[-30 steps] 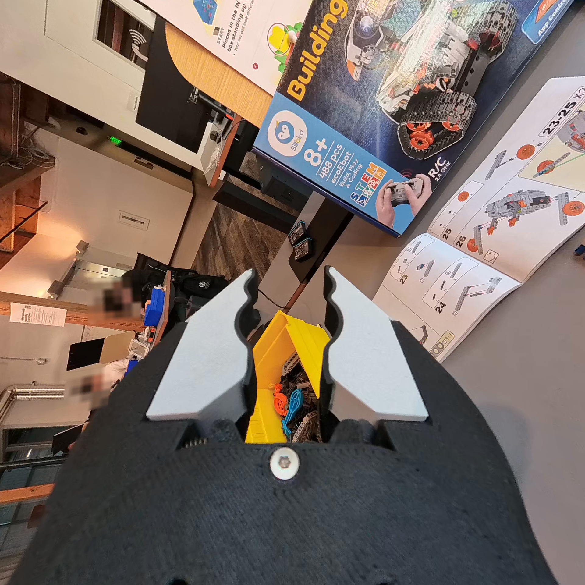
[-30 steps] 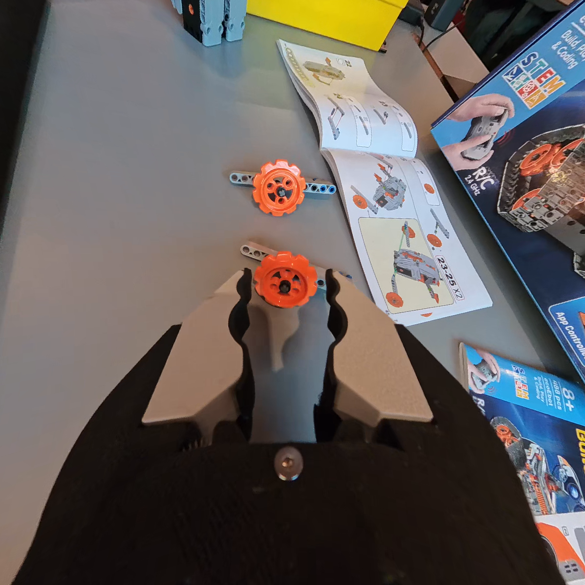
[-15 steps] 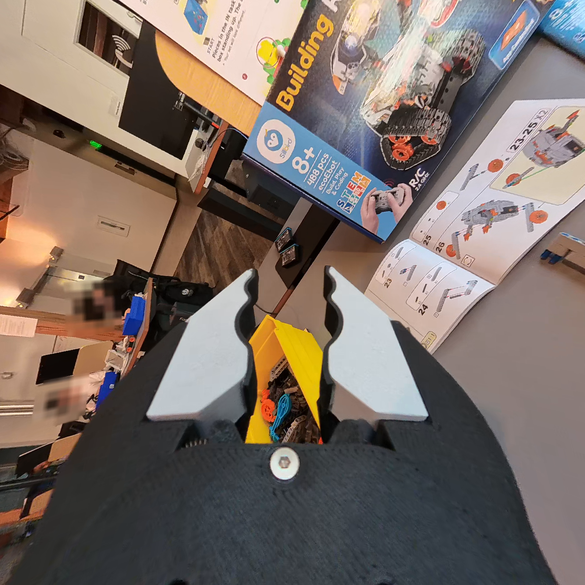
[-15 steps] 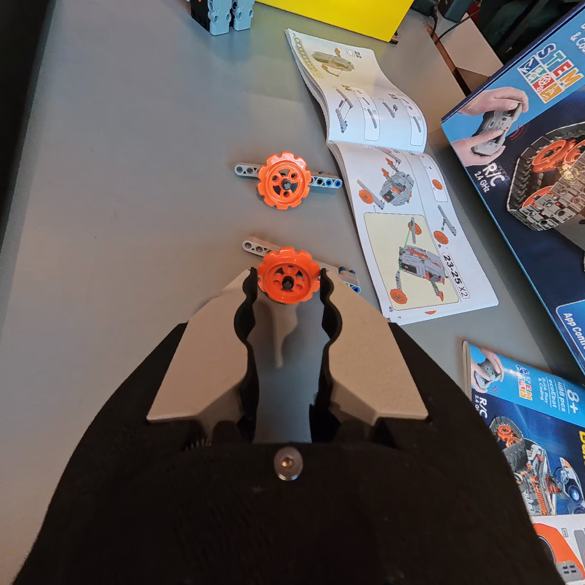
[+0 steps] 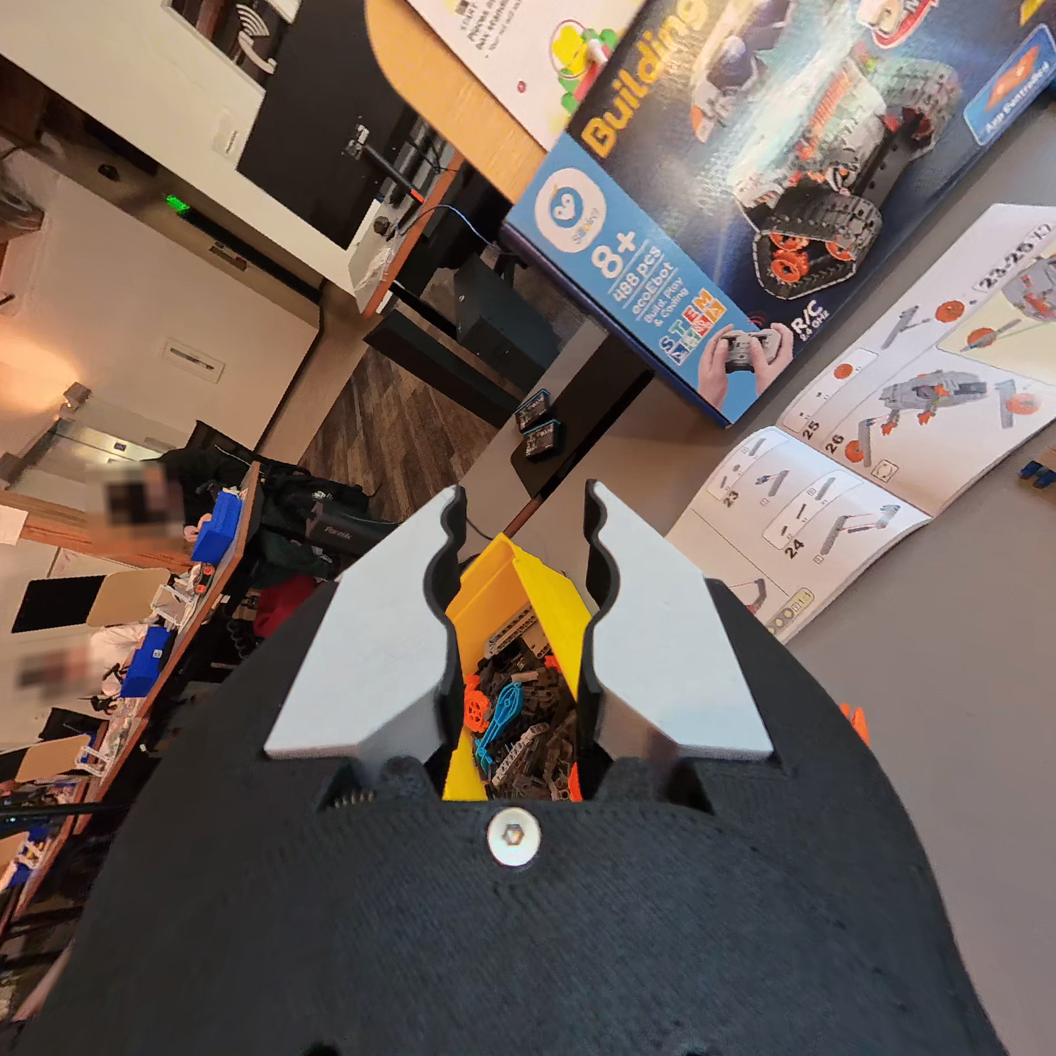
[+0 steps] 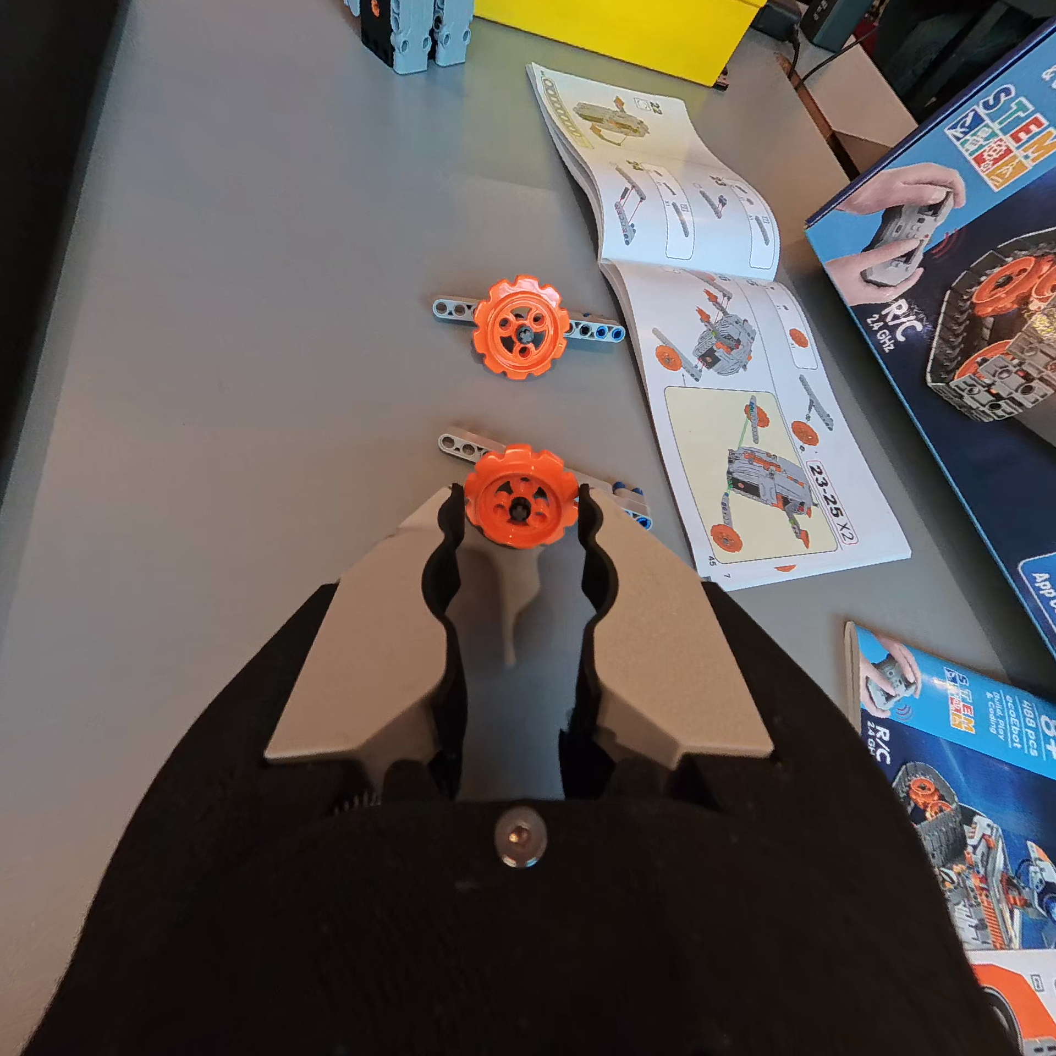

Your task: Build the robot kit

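I'm clamping my right fingers (image 6: pixel 517 500) on the near wheel (image 6: pixel 519 496); left fingers (image 5: pixel 521 503) are hanging apart over the bin (image 5: pixel 557 594).

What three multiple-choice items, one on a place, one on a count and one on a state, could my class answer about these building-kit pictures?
1. Where does the yellow bin of loose parts show in the left wrist view?
A. between the left gripper's fingers
B. on the blue kit box
C. on the open instruction booklet

2. How many orange toothed wheels on grey beams are on the grey table?
A. one
B. two
C. four

3. How is the right gripper?
A. wide open, far from any wheel
B. closed on the booklet
C. closed on the nearer orange wheel

Answers: 1 A, bin seen through the open fingers. 2 B, the nearer wheel and the farther wheel. 3 C, both fingertips touch its rim.
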Demonstrator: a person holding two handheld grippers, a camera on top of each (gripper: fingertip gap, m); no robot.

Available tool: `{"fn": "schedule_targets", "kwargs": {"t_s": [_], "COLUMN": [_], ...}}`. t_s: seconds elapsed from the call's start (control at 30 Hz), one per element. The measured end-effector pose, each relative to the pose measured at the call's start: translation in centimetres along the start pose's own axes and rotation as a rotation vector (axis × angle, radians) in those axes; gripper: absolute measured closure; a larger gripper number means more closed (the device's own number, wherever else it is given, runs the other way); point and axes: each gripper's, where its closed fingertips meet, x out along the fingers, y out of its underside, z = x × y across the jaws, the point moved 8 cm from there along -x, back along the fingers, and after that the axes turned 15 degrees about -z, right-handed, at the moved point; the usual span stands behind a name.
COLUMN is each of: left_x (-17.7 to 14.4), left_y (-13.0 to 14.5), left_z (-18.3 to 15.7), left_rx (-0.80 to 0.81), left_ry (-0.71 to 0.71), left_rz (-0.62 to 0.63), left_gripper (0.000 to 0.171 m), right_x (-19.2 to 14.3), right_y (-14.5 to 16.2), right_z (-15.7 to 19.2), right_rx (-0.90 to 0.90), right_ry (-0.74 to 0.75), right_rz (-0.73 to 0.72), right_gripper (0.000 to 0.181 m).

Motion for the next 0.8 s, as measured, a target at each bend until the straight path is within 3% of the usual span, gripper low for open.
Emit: {"fn": "schedule_targets", "kwargs": {"t_s": [0.23, 0.47, 0.67, 0.8], "left_x": [-2.6, -7.5, -10.0, -10.1], "left_y": [0.4, 1.5, 2.1, 3.6], "left_z": [3.7, 7.4, 8.1, 9.0], "left_rx": [-0.144, -0.247, -0.373, -0.416], "left_ry": [-0.143, -0.264, -0.169, -0.197], "left_rz": [-0.121, -0.316, -0.535, -0.523], "left_gripper": [0.132, 0.127, 0.128, 0.128], "right_x": [-0.7, -2.2, -3.0, -3.3], "right_y": [-0.4, 0.4, 1.1, 1.2], "right_z": [-0.3, -1.2, -2.8, -3.8], "right_rx": [0.008, 0.098, 0.241, 0.331], "right_ry": [-0.01, -0.034, -0.024, -0.004], "right_rz": [-0.044, -0.066, -0.106, -0.139], "right_gripper": [0.136, 0.133, 0.131, 0.13]}}
